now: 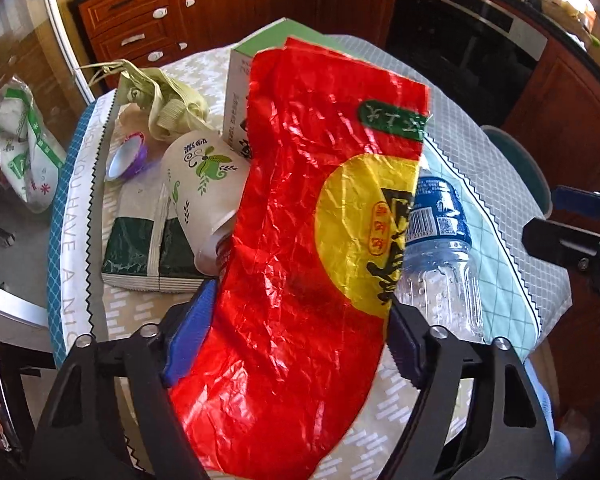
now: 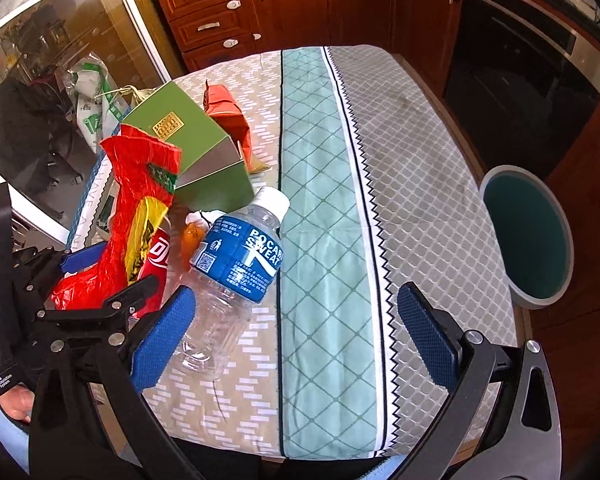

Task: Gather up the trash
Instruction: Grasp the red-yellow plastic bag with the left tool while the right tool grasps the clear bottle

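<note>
On the left of the desk (image 2: 420,160), a paper cup (image 1: 204,184), a purple lid (image 1: 130,156), a stack of napkins (image 1: 148,256) and pale husks (image 1: 164,100) are seen lying uncollected. The left claw (image 1: 296,340) is clenched on a red wrapper (image 1: 300,220), which is held up off the desk and blocks much of the left view. Behind it a green box (image 2: 204,152) and a red carton (image 2: 228,116) are seen; a red can (image 2: 156,260) is mostly hidden by the wrapper. A plastic bottle (image 2: 240,264) lies on its side beside the right claw (image 2: 296,336), which is released and holds nothing. A teal bin (image 2: 528,236) stands off the desk's right edge; its inside looks empty, so the task is judged barely started. An orange scrap near the bottle cannot be made out.
</note>
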Tool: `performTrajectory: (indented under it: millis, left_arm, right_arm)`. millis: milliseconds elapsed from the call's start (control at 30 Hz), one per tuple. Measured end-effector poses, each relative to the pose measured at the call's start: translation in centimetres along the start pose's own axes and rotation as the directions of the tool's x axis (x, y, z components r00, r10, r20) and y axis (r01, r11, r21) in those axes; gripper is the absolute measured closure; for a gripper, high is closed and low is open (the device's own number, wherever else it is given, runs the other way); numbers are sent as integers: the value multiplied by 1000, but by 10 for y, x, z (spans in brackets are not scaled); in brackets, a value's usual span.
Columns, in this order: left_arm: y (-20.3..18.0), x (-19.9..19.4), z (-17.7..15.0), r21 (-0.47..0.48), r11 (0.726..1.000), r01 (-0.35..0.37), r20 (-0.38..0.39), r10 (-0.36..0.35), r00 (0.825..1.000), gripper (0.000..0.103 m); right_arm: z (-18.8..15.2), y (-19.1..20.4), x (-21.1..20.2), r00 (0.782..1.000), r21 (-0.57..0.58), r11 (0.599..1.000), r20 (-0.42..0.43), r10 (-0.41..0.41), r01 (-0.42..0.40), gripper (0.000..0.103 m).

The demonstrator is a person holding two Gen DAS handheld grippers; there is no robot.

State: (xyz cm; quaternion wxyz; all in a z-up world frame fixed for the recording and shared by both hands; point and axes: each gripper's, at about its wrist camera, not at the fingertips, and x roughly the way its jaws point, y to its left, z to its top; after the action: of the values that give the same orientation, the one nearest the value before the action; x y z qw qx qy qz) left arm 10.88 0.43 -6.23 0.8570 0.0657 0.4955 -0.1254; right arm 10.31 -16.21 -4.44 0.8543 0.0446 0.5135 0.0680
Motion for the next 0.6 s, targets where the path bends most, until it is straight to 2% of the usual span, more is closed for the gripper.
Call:
performTrajectory:
  millis: [33, 233, 300, 400, 533, 567, 600]
  left_arm:
    - [0, -6, -1, 8, 1000, 7, 22, -7, 1000, 46]
    - [6, -26, 1, 6, 999, 47, 72, -48, 996, 78]
    - [12, -30, 2, -15, 997, 74, 78, -72, 994, 83]
    - [19, -32, 2, -36, 995, 93, 68, -90, 994, 83]
    - [17, -28, 0, -24, 998, 66, 66, -64, 996, 70]
    - [14, -27, -1, -17, 999, 47, 68, -46, 997, 60]
    - [13, -25, -2, -12, 999, 33, 68, -32, 997, 57]
  right_arm:
    - [0, 4, 3, 1000, -3, 1000, -9, 11, -11, 6]
    - [3, 24, 23, 996, -22, 997, -57, 69, -70, 6]
    - [5, 29, 32, 993, -20, 996, -77, 87, -88, 7]
    - [4, 35, 48, 987, -7, 993, -114, 115, -116, 9]
    - [1, 40, 68, 977, 3, 990, -164, 137, -138, 13]
    - [0, 40, 71, 974, 10, 989, -170, 147, -148, 14]
    - [0, 41, 73, 973, 14, 988, -175, 154, -153, 15]
